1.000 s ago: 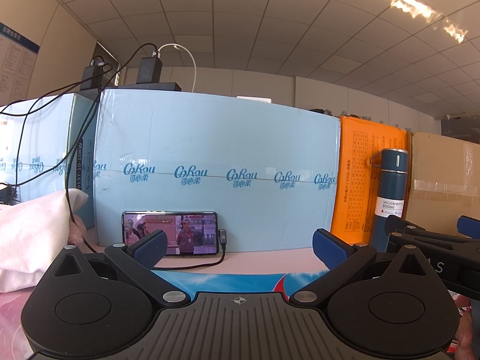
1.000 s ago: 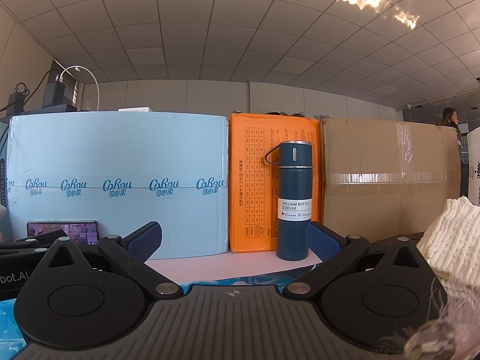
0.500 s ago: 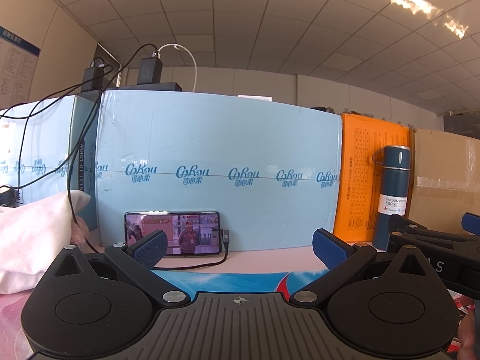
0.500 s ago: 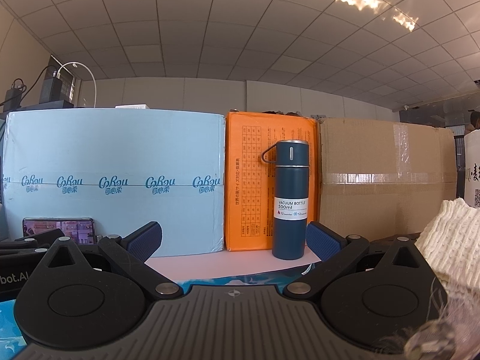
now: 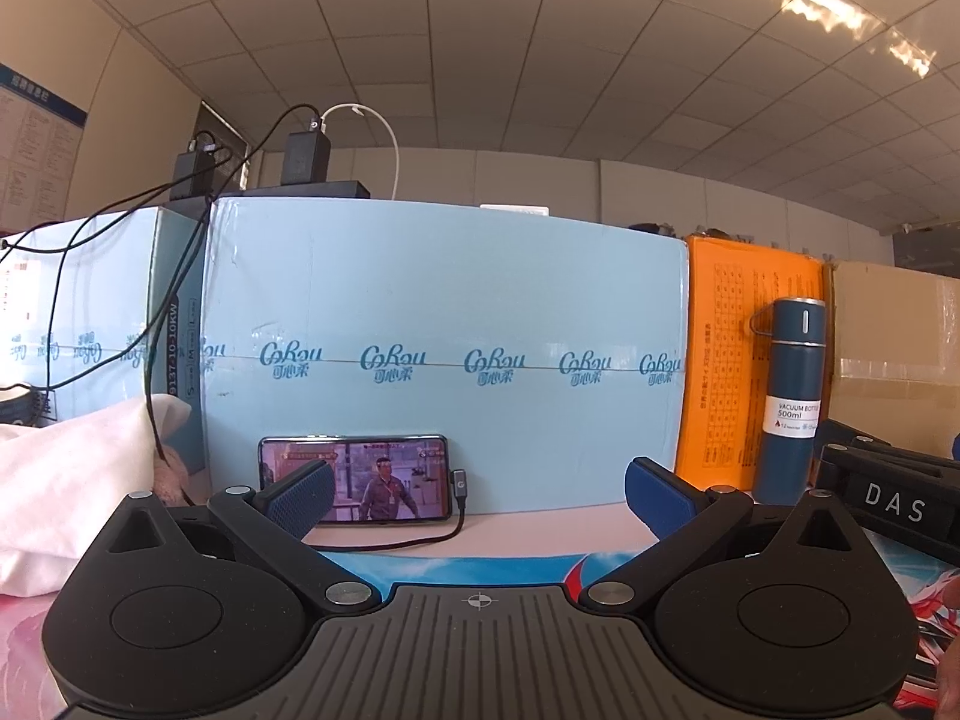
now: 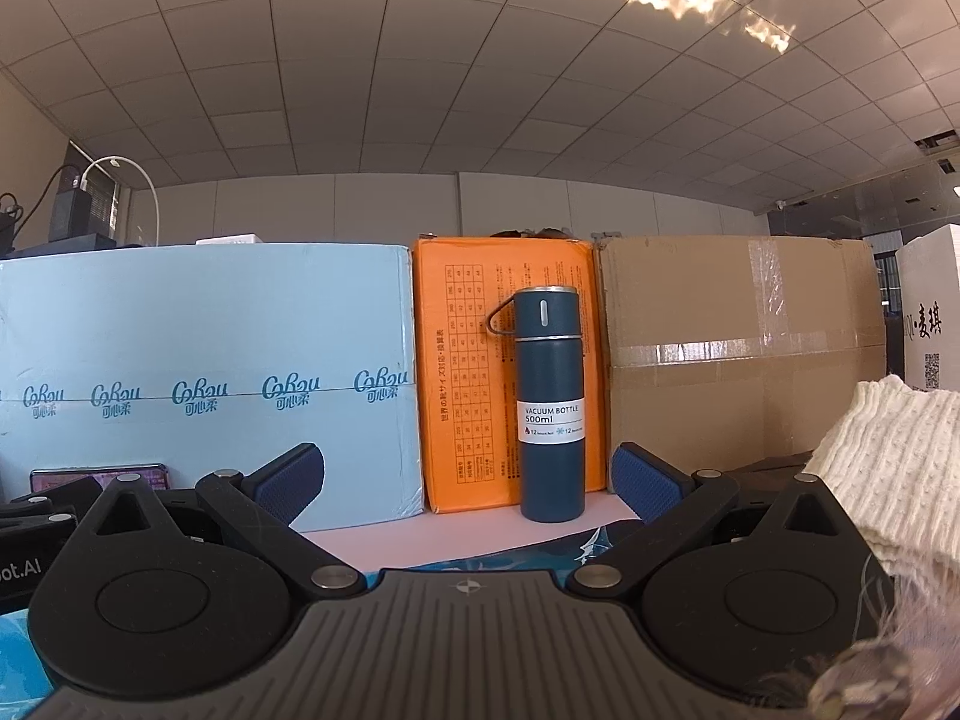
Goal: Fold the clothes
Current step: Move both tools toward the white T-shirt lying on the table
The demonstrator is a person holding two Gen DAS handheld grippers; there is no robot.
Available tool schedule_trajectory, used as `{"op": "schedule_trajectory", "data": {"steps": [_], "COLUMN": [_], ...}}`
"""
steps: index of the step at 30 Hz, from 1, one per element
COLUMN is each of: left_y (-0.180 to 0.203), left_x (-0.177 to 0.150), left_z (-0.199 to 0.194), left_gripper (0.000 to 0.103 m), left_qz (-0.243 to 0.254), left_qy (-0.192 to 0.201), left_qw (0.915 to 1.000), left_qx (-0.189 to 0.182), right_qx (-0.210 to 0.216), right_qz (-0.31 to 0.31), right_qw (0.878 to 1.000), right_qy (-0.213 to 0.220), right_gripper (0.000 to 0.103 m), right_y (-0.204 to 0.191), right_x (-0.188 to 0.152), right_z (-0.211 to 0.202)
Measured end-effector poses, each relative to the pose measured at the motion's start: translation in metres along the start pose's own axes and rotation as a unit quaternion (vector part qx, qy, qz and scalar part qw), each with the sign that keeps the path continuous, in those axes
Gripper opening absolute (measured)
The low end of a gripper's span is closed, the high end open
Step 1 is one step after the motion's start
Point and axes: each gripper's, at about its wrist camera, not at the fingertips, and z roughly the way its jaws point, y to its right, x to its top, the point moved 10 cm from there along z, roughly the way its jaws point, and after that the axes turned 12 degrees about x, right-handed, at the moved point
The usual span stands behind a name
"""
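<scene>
Slight drift is noted in both views against the earlier frames: the vacuum bottle [image 5: 789, 402] sits a little further right in the left view and is framed more centrally in the right view [image 6: 550, 405], and the white garment [image 5: 78, 480] shows a touch lower at the left edge. No grasp is made in that interval.

Left gripper [image 5: 477, 495]: jaws are spread wide, nothing is held between the blue pads [image 5: 300, 495]. Right gripper [image 6: 465, 483]: jaws likewise wide, empty; its body is also seen at the right edge of the left view.

Both grippers are levelled at the row of boxes, namely the light blue box [image 5: 444, 354], the orange box [image 6: 468, 372] and the brown carton [image 6: 738, 360], with a phone [image 5: 354, 479] propped against the blue one.

Clothes: the white garment is bunched in a soft heap just left of the left gripper; a cream knitted piece [image 6: 888, 468] is piled just right of the right gripper. A printed blue cloth [image 5: 456, 567] is partly seen beneath the grippers; its extent cannot be told.

Progress, as judged: no fold is recorded as visible; neither heap is gripped. Selection, spreading and all folds are taken to remain.
</scene>
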Motion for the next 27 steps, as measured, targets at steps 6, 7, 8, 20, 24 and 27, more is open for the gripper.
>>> {"op": "schedule_trajectory", "data": {"steps": [6,7,8,20,24,27], "left_y": [-0.005,-0.005,-0.005,-0.037,-0.056,-0.074], "left_x": [0.007,0.008,0.010,0.028,0.040,0.054], "left_z": [-0.007,-0.009,-0.011,-0.025,-0.030,-0.034], "left_gripper": [0.103,0.103,0.103,0.103,0.103,0.103], "left_qz": [-0.012,-0.014,-0.015,-0.037,-0.006,0.042], "left_qy": [0.027,0.033,0.039,0.061,0.090,0.127], "left_qw": [0.9995,0.9993,0.9991,0.9974,0.9957,0.9905], "left_qx": [-0.006,-0.009,-0.011,0.004,0.018,0.033], "right_qx": [-0.023,-0.026,-0.029,0.020,0.051,0.072], "right_qz": [0.013,0.015,0.018,0.120,0.111,0.122], "right_qw": [1.000,1.000,0.999,0.993,0.993,0.990], "right_qy": [0.007,0.008,0.010,-0.001,-0.006,-0.011], "right_gripper": [0.103,0.103,0.103,0.103,0.103,0.103], "right_y": [0.008,0.009,0.010,0.010,-0.015,-0.032], "right_x": [0.001,0.001,0.001,-0.005,0.003,0.011], "right_z": [-0.007,-0.008,-0.009,-0.023,-0.025,-0.025]}}
